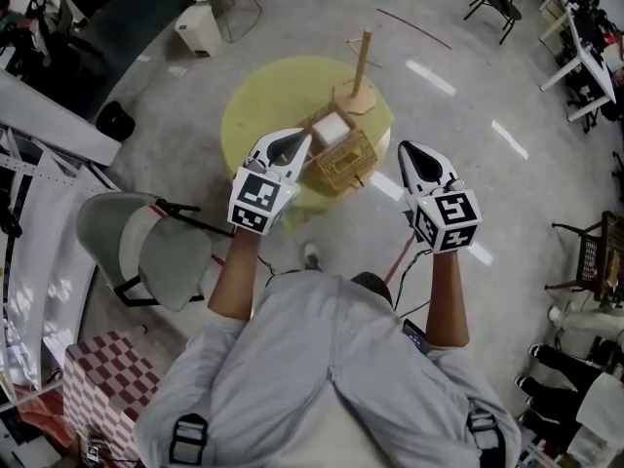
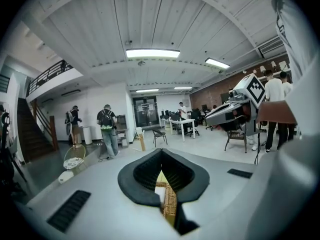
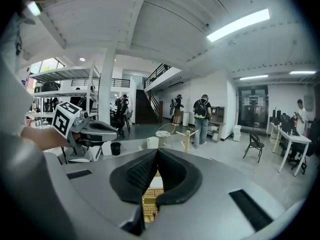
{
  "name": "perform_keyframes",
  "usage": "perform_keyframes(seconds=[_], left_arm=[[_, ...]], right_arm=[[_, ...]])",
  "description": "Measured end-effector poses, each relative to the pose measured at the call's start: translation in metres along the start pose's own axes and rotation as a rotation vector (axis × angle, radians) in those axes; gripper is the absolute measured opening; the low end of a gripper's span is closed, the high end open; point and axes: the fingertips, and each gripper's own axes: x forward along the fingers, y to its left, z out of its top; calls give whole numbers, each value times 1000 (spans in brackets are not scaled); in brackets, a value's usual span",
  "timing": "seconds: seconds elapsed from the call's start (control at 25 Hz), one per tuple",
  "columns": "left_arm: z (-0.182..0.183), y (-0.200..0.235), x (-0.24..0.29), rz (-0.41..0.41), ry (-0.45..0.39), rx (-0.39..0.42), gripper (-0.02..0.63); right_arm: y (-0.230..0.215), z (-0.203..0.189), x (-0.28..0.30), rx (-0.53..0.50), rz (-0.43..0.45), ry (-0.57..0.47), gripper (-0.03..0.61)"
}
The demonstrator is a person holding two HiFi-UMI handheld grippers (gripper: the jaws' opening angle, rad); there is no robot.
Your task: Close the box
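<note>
A wicker box [image 1: 343,160] stands on a round yellow table [image 1: 263,105], with something white [image 1: 331,127] showing at its top; I cannot tell how its lid stands. My left gripper [image 1: 303,138] hovers at the box's left side, its jaws shut on nothing. The right gripper [image 1: 406,149] hangs apart to the box's right, also shut and empty. In the left gripper view the closed jaws [image 2: 161,155] leave a slit showing the wicker box [image 2: 170,204] below. The right gripper view shows its jaws [image 3: 157,153] together above the wicker box [image 3: 150,205].
A wooden post stand [image 1: 360,78] rises on the table behind the box. A grey folding chair [image 1: 146,247] is to the left and a checkered cloth [image 1: 107,388] at the lower left. A black chair [image 1: 494,1] and desks lie far right. People [image 2: 107,129] stand in the distance.
</note>
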Motion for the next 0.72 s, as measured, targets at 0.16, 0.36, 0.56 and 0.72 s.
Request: perform_keyframes(seconds=[0.16, 0.36, 0.56, 0.72], left_arm=[[-10, 2, 14, -25, 21, -20, 29], [-28, 4, 31, -19, 62, -67, 29], [-43, 5, 40, 40, 106, -107, 29], [-54, -2, 44, 99, 139, -134, 29]], right_arm=[[-4, -10, 16, 29, 22, 26, 23], [-11, -28, 38, 30, 79, 77, 23], [-19, -49, 57, -26, 145, 143, 23], [-25, -74, 66, -29, 196, 187, 25]])
